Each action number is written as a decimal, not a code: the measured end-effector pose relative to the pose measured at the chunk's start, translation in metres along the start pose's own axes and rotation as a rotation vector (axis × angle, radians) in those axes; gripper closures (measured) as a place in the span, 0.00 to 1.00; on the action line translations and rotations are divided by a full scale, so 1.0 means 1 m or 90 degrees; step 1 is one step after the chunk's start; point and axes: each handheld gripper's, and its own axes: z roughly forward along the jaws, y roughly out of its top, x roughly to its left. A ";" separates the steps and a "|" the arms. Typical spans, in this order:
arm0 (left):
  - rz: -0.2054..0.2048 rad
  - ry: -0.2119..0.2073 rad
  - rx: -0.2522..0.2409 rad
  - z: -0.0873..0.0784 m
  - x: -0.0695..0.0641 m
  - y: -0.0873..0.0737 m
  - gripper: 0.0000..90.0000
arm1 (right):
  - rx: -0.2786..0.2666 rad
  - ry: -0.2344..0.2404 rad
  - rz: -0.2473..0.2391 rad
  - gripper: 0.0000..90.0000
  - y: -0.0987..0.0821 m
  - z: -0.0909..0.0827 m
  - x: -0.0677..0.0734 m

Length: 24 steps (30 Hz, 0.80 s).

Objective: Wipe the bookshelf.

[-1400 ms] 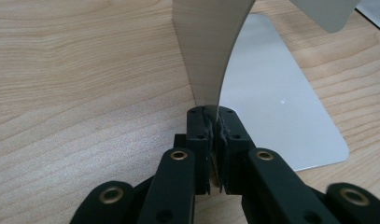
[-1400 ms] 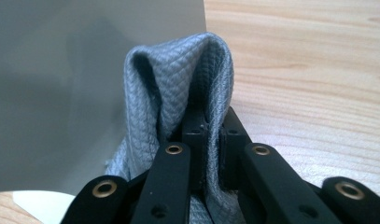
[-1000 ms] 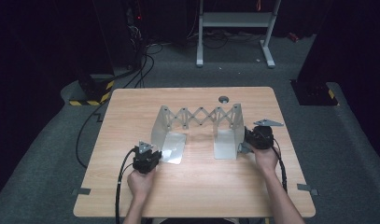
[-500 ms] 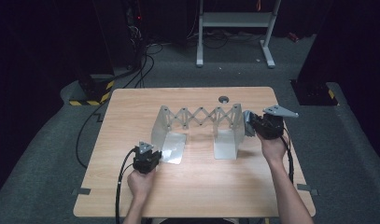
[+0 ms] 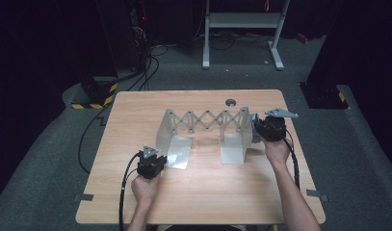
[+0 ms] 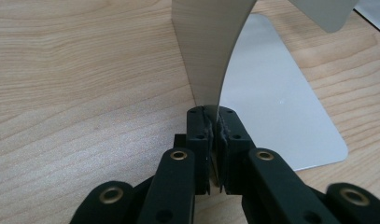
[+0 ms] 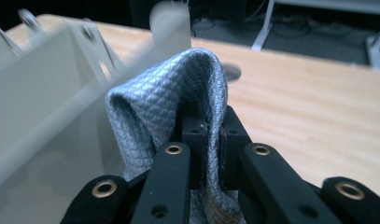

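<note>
A: Status on the rack wipe?

B: Left gripper [image 5: 155, 161] is clamped on the near edge of the left end plate [image 6: 211, 51] of the expandable metal rack [image 5: 205, 130]. Jaws pressed together on the thin sheet, and the plate rises straight ahead of the jaws in the left gripper view. Looks like it's just anchoring the rack.

A: And the right?

B: Right gripper [image 5: 261, 129] is pinching a grey woven cloth [image 7: 178, 93]. The cloth bunches up over and ahead of the jaws, folded into a hump. The right end plate [image 5: 237, 139] sits just to the left of the jaws in the right gripper view, blurred. Can't tell if the cloth is touching the metal.

A: So where's the rack relative to the hands?

B: It spans between them on the table [image 5: 208, 192]. Left base plate [image 6: 271, 107] lies flat, ahead and to the right of the left jaws. The scissor lattice [image 5: 208, 120] runs off toward the right gripper, which sits at the outer side of the right plate, near its top.

A: Progress?

B: My read: early to mid. Both grips are set, cloth is at the right end. No way to judge from the metal which surfaces are already wiped. I'd say the lattice, the left plate and both bases are still to do.

A: Risk?

B: Rack sliding if the left clamp slips.
</note>
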 end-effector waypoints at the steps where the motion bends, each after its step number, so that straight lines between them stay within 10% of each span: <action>1: 0.001 0.000 0.000 0.000 0.000 0.000 0.94 | 0.009 0.002 0.005 0.94 -0.004 0.003 -0.001; 14: -0.002 -0.001 0.000 0.000 0.000 0.000 0.94 | 0.123 0.013 0.062 0.94 -0.056 0.050 -0.010; 24: -0.004 -0.004 0.001 0.000 0.000 0.000 0.94 | 0.072 0.012 0.045 0.94 -0.042 0.033 -0.009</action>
